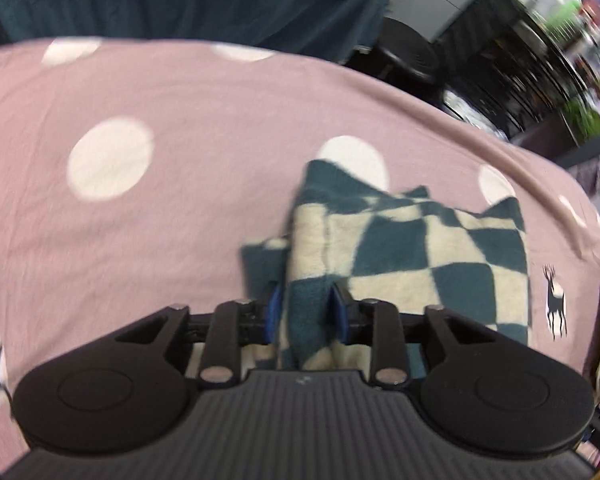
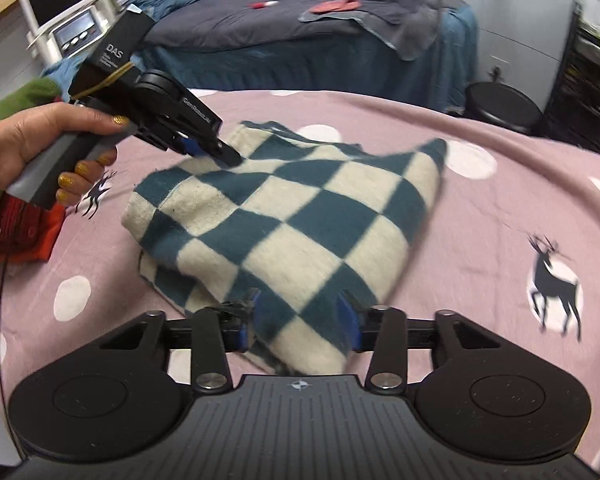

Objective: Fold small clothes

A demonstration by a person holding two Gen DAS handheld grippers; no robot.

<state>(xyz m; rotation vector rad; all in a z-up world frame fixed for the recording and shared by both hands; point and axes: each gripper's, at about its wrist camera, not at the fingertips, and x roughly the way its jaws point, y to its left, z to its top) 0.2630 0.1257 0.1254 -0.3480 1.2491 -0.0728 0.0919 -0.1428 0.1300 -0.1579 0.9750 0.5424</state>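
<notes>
Checkered cloth lay partly folded on the pink dotted bed sheet. My left hand-held gripper sat half closed around a bunched ridge of it, pads apparently pressing. My right hand-held gripper stood wider, straddling the near corner; grip unclear. Judged mid-fold. Next: firm both grips, carry the edge over evenly and lay it flat.

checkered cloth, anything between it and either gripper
Nothing visible. The checkered cloth already lies between the jaws of both: the left gripper straddles a bunched fold, the right gripper straddles the near corner. Only the pink spotted bedsheet lies around it.
</notes>
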